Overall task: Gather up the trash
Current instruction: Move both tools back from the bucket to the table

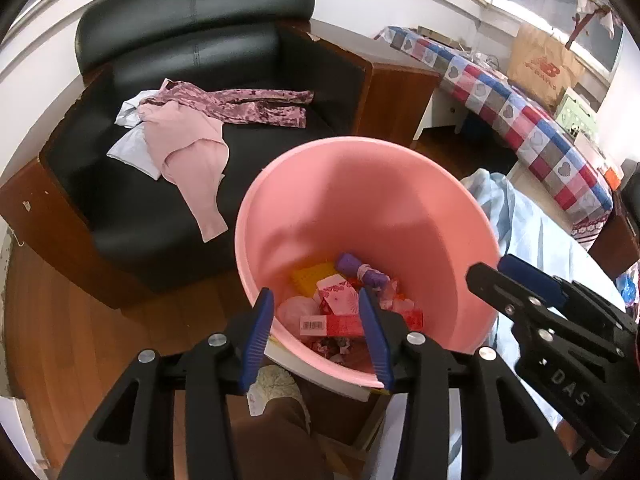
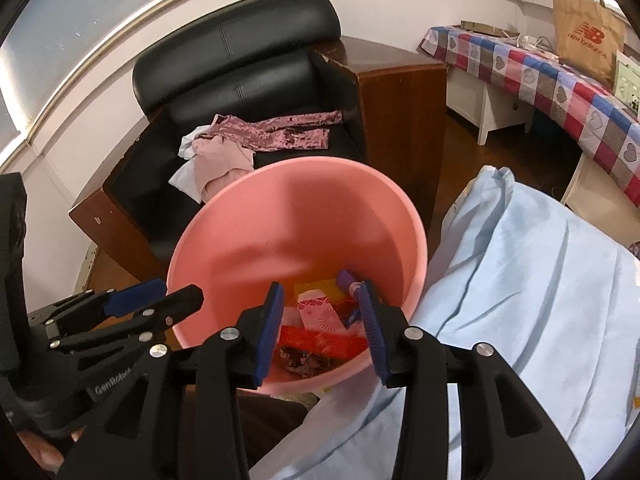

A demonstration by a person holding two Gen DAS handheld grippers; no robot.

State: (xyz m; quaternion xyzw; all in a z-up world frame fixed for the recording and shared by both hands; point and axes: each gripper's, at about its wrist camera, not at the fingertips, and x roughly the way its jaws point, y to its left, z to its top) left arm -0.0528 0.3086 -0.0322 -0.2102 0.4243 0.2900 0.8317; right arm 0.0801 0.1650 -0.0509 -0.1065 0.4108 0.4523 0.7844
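A pink bucket (image 1: 360,208) stands in front of both grippers, also in the right wrist view (image 2: 296,220). Inside lie several pieces of trash: a red box with a barcode (image 1: 328,325), a pink patterned packet (image 1: 338,294), a yellow piece (image 1: 310,278) and a purple wrapper (image 1: 360,270). My left gripper (image 1: 316,334) is open and empty above the bucket's near rim. My right gripper (image 2: 320,326) is open and empty over the same rim; it also shows at the right of the left wrist view (image 1: 516,280).
A black leather armchair (image 1: 192,40) with pink clothes (image 1: 188,140) stands behind the bucket. A light blue sheet (image 2: 520,280) lies to the right. A table with a checked heart cloth (image 2: 560,80) and a paper bag (image 2: 584,36) is at the far right. Wooden floor (image 1: 60,340) lies to the left.
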